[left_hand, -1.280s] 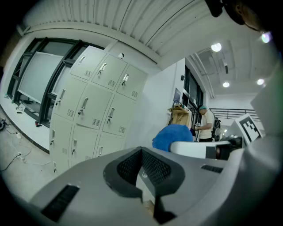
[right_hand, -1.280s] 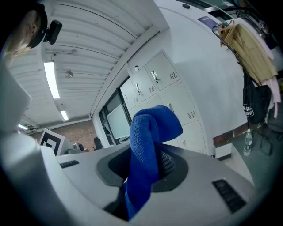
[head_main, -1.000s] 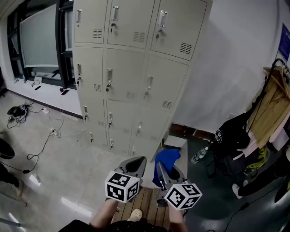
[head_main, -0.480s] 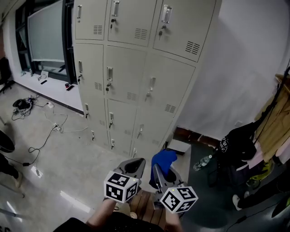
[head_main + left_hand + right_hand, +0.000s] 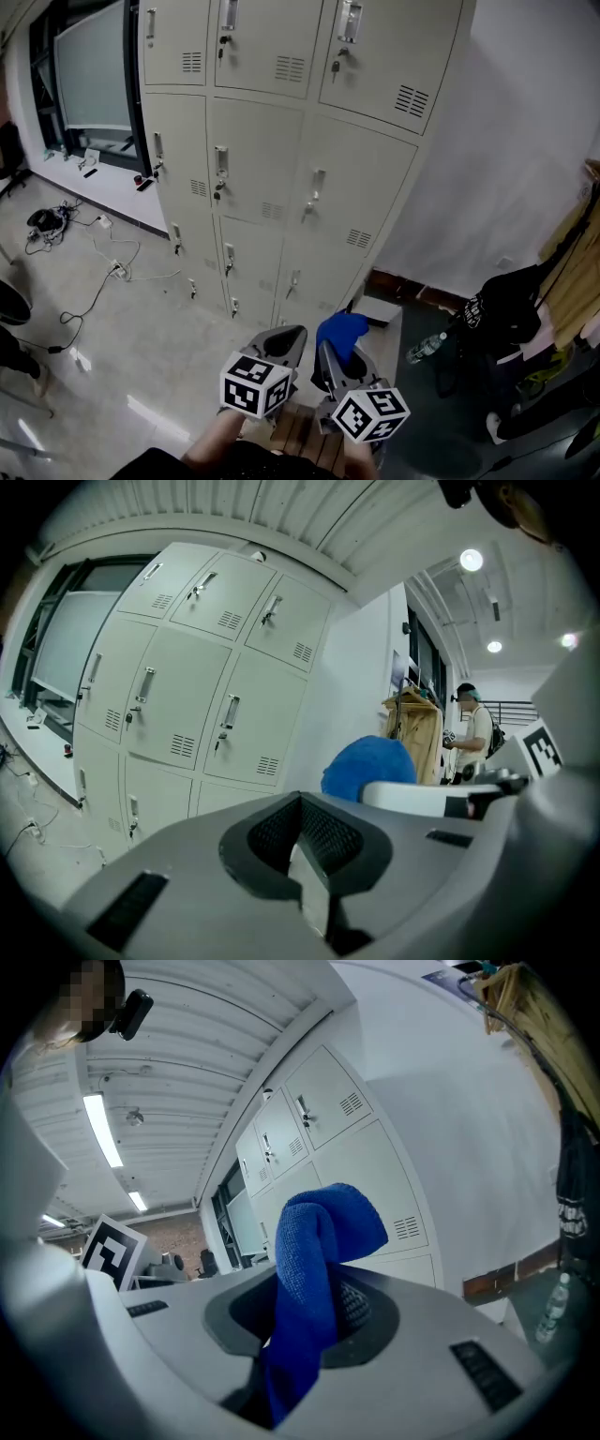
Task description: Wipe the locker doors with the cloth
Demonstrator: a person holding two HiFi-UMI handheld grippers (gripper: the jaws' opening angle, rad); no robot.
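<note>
Right tool: my right tool [image 5: 309,1321] is shut on the blue cloth [image 5: 321,1241]; a folded bunch stands up above the jaws and a tail hangs down between them.
Left tool: my left tool [image 5: 305,846] has its jaws pressed together with nothing between them. It is held low, just beside the right one.
Cloth position: in the head view the cloth [image 5: 342,331] is well apart from the locker doors [image 5: 272,178], low in front of the bottom right corner of the locker bank. No wiping contact yet, I judge.
Risk, weak grip: only a narrow part of the cloth seems pinched. I think rubbing on the metal could pull it out of the jaws, and it would drop to the floor [image 5: 141,356].
Risk, hard contact: the bunch is small. If I press at a wrong angle, the jaw tips and not the cloth may meet the door and scratch it.
Risk, handles: each door has a handle and a lock along its left edge, and vent slots at its lower right corner. The cloth could catch on these during a stroke.
Risk, footing: cables [image 5: 103,272] lie on the floor at the left, and a box [image 5: 380,309] and a bottle [image 5: 424,348] at the right. Stepping closer without looking could make a trip.
Risk, reach: the top doors are high; stretching could loosen my aim.
</note>
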